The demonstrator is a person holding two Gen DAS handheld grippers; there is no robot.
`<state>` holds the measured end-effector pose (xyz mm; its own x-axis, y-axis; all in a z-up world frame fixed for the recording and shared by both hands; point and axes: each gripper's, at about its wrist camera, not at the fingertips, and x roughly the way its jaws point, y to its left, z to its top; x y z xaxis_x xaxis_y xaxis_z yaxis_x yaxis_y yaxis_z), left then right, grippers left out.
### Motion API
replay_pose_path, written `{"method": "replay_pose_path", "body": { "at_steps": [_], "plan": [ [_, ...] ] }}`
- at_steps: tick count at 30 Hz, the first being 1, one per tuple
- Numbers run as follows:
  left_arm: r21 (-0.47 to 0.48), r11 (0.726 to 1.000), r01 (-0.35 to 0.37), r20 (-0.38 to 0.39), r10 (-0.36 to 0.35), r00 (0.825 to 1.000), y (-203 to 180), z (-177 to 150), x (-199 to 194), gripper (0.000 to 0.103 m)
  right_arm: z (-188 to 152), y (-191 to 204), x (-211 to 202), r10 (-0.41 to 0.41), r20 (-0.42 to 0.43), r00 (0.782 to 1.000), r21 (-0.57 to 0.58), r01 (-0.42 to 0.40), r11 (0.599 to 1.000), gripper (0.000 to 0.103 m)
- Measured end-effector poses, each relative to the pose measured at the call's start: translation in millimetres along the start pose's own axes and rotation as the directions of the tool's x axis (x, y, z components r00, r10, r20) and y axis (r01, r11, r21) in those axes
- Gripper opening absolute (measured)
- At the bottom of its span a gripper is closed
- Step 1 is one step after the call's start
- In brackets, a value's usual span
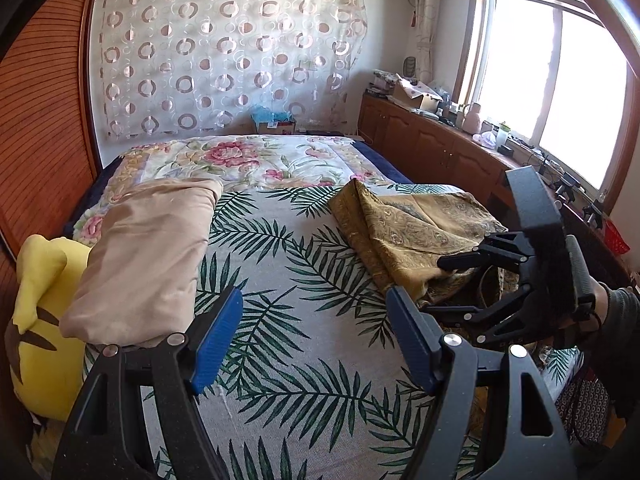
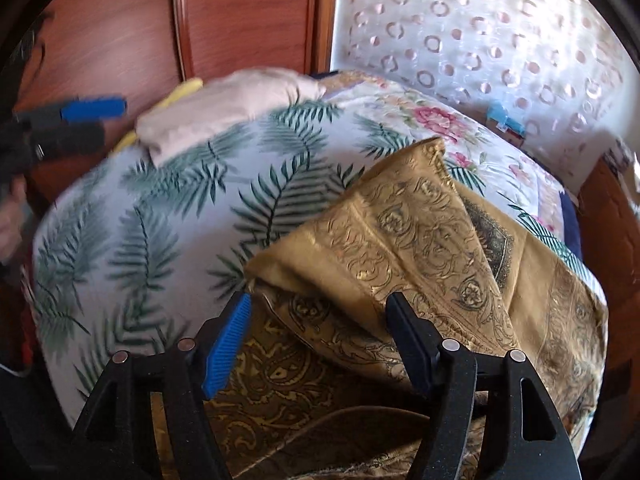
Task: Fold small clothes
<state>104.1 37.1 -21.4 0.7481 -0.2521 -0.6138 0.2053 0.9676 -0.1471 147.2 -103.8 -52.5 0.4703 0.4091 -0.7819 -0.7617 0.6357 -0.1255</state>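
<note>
Gold paisley cloth lies rumpled on the right side of the bed, on a palm-leaf bedspread. Over its near edge hangs the right claw, jaws spread wide, the fabric beneath and between the blue pads with no pad pressing on it. Beside it, the left claw hovers above bare bedspread, also wide and holding nothing. At the bed's left edge a folded beige garment rests partly on a yellow plush toy. A dark sleeve shows behind the right claw's handle.
</note>
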Motion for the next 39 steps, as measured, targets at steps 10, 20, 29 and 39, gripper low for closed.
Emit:
{"method": "replay_pose_path", "body": {
  "at_steps": [10, 20, 29, 39],
  "plan": [
    [0.01, 1.0, 0.021, -0.021, -0.021, 1.0, -9, -7, 7, 0.075, 0, -31, 7, -0.01, 0.006, 1.0, 0.108, 0.009, 0.994, 0.008],
    [0.024, 0.998, 0.059, -0.04, -0.058, 0.998, -25, -12, 13, 0.075, 3, -114, -51, -0.161, 0.162, 0.974, 0.311, 0.105, 0.944, 0.004],
    [0.043, 0.995, 0.086, -0.059, -0.083, 0.995, -42, -15, 19, 0.075, 3, -186, -30, -0.253, 0.071, 0.965, 0.461, 0.194, 0.866, 0.004],
    [0.045, 0.994, 0.097, -0.077, -0.094, 0.993, -48, -20, 24, 0.075, 25, -176, -11, -0.339, -0.041, 0.94, 0.434, 0.323, 0.841, 0.024]
  ]
}}
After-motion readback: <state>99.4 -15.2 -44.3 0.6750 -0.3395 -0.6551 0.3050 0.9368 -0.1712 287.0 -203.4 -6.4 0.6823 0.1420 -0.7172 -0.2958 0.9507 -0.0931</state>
